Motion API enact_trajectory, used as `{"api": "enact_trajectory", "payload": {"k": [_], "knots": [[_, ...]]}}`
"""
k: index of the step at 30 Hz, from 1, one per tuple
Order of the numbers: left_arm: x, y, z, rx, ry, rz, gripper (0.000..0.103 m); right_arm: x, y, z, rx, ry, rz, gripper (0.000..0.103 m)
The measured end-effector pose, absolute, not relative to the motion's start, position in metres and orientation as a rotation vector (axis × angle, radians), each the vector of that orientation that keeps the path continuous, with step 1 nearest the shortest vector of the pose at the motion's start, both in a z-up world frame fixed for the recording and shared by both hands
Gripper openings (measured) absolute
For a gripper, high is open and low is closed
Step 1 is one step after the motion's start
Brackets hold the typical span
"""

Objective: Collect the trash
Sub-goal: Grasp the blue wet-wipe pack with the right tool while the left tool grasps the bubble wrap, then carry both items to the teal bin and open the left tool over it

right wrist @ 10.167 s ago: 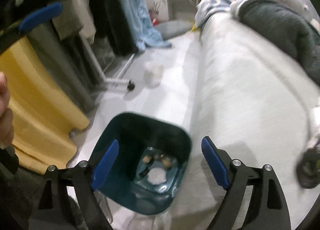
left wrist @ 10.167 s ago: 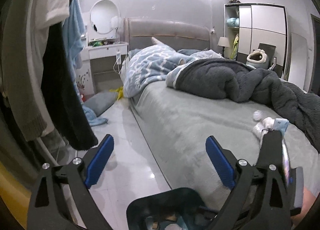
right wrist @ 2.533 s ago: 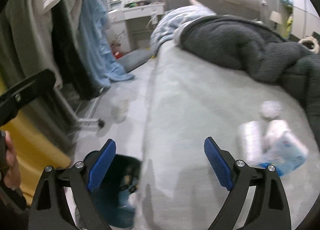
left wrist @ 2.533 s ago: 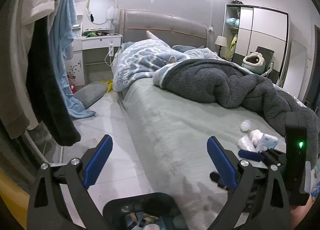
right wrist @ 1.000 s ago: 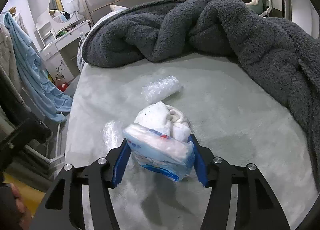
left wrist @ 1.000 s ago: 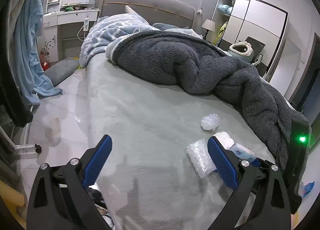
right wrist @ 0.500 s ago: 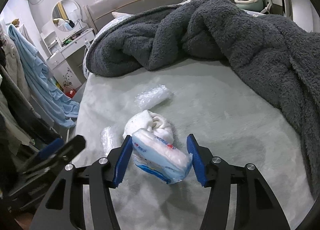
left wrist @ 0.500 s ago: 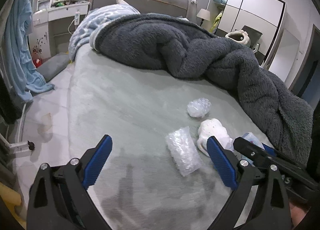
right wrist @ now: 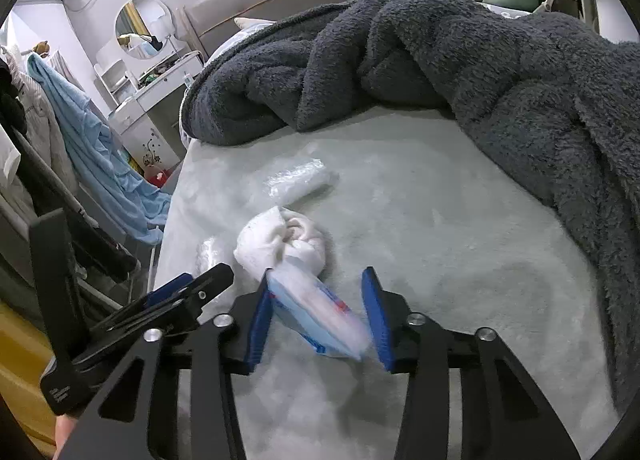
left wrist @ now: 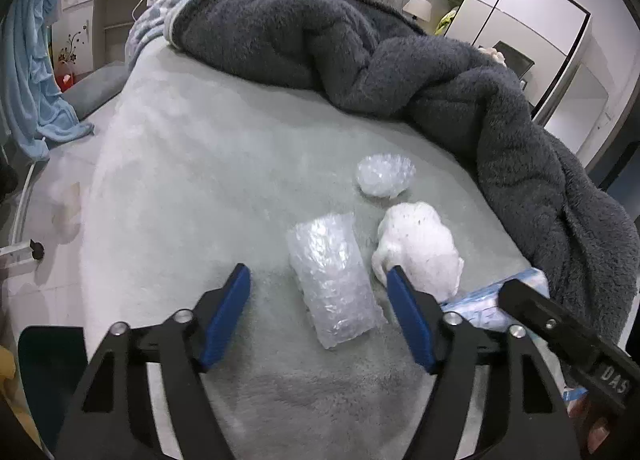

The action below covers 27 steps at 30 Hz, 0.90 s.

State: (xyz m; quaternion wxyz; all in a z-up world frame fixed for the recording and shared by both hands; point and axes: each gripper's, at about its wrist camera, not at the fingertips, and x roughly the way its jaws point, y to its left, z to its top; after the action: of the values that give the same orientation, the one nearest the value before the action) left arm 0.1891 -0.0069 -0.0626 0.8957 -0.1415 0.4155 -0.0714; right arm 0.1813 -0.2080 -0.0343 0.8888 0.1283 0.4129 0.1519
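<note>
Both grippers now over the bed [left wrist: 168, 179], jaws just closing
Left gripper [left wrist: 318, 316] brackets bubble wrap [left wrist: 332, 280], untouched; right gripper [right wrist: 318, 316] straddles tissue pack [right wrist: 316, 312], grip unclear

Both grippers share one build. The left gripper [left wrist: 319, 314] has matte black angular arms that spread behind the fingers, each arm carrying two round silver screws just behind its finger. Its fingers [left wrist: 226, 314] wear ribbed blue pads on their inner faces. The right gripper [right wrist: 318, 318] looks the same: black arms, silver screws, blue padded fingers [right wrist: 378, 320]. White lettering marks its black body, well behind the fingers.
</note>
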Motion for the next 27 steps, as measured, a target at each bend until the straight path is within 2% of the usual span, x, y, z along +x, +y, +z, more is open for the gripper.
{"api": "enact_trajectory", "payload": {"k": [3,5,7,9,15,17,22,23,27], "knots": [[0.190,-0.010,-0.066,-0.298,0.870,-0.152,0.062,0.182,-0.216,-0.035,0.281,0.865,0.323,0.035],[0.191,-0.014,-0.068,-0.277,0.879,-0.157,0.053,0.182,-0.221,-0.034,0.290,0.865,0.325,0.033],[0.193,-0.016,-0.069,-0.261,0.881,-0.148,0.050,0.182,-0.225,-0.035,0.295,0.867,0.326,0.032],[0.194,-0.016,-0.071,-0.269,0.886,-0.155,0.041,0.181,-0.226,-0.036,0.288,0.873,0.332,0.032],[0.192,-0.017,-0.070,-0.249,0.885,-0.163,0.037,0.179,-0.219,-0.041,0.222,0.949,0.416,0.032],[0.191,-0.016,-0.069,-0.239,0.885,-0.173,0.036,0.177,-0.217,-0.044,0.174,0.964,0.432,0.040],[0.186,-0.007,-0.064,-0.232,0.876,-0.177,0.036,0.177,-0.213,-0.057,0.059,0.997,0.415,0.040],[0.185,-0.005,-0.063,-0.233,0.875,-0.177,0.036,0.178,-0.213,-0.059,0.045,1.002,0.414,0.032],[0.183,0.003,-0.059,-0.223,0.873,-0.172,0.036,0.177,-0.210,-0.052,0.034,0.974,0.425,0.022]]}}
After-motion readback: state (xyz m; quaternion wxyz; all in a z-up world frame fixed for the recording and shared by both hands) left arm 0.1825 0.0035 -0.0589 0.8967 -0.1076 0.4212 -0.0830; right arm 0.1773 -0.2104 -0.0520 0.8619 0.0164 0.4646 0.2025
